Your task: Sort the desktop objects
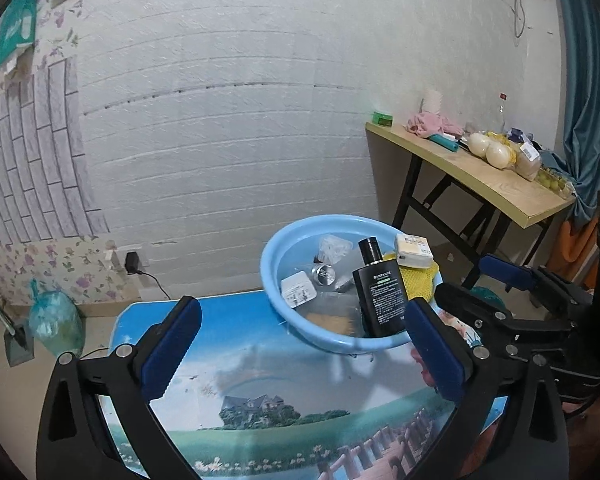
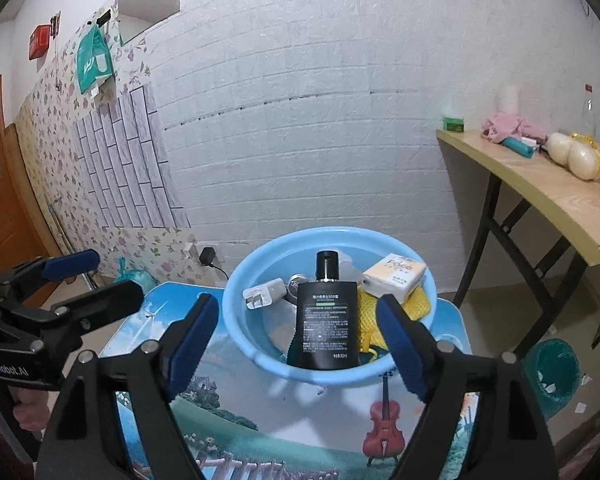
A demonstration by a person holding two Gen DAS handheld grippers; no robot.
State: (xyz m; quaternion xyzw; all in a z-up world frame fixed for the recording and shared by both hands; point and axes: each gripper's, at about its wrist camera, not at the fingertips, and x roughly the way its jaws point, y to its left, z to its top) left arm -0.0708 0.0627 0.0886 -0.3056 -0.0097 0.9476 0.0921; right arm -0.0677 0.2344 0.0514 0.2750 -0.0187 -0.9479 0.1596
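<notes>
A light blue basin sits at the far end of a small table with a landscape picture top. In it stand a black bottle, a white charger plug, a tissue pack, a yellow mesh item and a metal round object. My left gripper is open and empty above the table, short of the basin. My right gripper is open and empty, its jaws on either side of the bottle in view.
A wooden side table with food, a pink cloth and bottles stands to the right. A white brick wall is behind. A green bag and a wall plug are on the left; a bin is on the right.
</notes>
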